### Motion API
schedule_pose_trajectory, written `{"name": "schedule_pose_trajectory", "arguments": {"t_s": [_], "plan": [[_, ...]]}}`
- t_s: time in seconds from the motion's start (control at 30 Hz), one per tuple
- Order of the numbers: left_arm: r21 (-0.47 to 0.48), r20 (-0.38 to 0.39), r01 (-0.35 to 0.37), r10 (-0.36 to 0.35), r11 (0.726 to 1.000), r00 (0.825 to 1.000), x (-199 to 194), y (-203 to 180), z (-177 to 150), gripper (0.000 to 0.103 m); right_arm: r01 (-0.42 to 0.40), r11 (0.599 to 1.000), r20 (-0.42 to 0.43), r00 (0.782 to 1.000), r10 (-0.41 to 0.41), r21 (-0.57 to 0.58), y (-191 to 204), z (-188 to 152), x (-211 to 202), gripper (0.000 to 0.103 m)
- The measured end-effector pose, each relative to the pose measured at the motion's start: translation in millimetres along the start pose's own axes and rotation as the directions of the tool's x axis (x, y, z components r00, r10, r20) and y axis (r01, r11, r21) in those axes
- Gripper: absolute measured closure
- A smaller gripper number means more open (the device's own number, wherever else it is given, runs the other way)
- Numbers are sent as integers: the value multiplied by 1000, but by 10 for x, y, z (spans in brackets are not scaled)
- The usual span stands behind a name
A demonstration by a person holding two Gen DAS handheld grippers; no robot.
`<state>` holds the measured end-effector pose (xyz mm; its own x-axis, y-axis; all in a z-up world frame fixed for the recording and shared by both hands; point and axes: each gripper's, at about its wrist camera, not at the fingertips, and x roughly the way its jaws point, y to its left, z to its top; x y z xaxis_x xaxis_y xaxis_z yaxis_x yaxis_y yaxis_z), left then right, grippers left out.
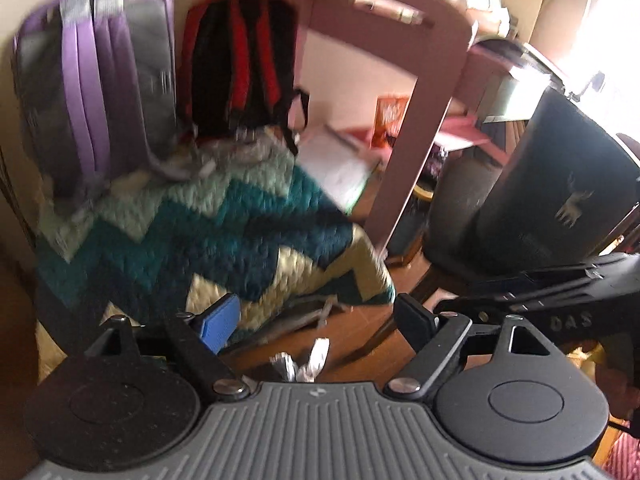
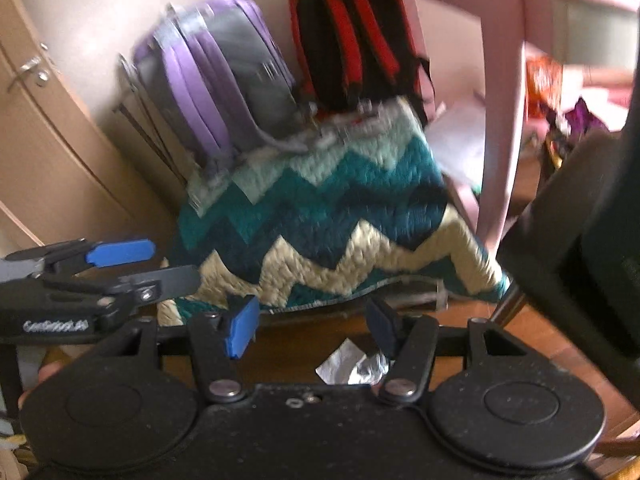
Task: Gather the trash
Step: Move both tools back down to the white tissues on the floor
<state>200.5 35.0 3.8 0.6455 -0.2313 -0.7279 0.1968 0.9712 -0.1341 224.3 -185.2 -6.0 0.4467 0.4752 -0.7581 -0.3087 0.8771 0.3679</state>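
Observation:
A crumpled scrap of silver foil (image 1: 304, 364) lies on the brown floor in front of a quilt-draped seat. In the left wrist view it shows low between the fingers of my left gripper (image 1: 316, 320), which stands wide open and clear of it. In the right wrist view the same foil (image 2: 352, 364) lies just under the dark right finger (image 2: 384, 324) of my right gripper (image 2: 312, 326), also open with nothing pinched. Each gripper shows in the other's view: the right gripper (image 1: 460, 296) reaches in from the right, the left gripper (image 2: 176, 262) from the left.
A teal, navy and cream zigzag quilt (image 1: 208, 232) hangs just beyond the foil. Behind it a purple backpack (image 1: 96, 92) and a red-and-black backpack (image 1: 240, 60) lean on the wall. A pink desk leg (image 1: 416, 136) and a black bin (image 1: 560, 184) stand right; a wooden cabinet (image 2: 36, 128) stands left.

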Motion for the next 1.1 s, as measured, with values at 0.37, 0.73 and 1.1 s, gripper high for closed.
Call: {"name": "schedule_pose_trajectory", "arguments": {"t_s": [0.37, 0.73, 1.1], "plan": [[-48, -151, -45, 37, 998, 988, 1292, 623, -616, 4, 111, 965, -197, 978, -65, 236, -509, -250, 1518, 44], [42, -273, -44, 54, 998, 960, 2721, 750, -1159, 4, 274, 849, -343, 932, -119, 452, -1330, -626, 3013, 44], [39, -405, -36, 49, 999, 913, 4027, 855, -1610, 4, 401, 736, -471, 873, -127, 546, -2073, -1056, 4184, 44]]}}
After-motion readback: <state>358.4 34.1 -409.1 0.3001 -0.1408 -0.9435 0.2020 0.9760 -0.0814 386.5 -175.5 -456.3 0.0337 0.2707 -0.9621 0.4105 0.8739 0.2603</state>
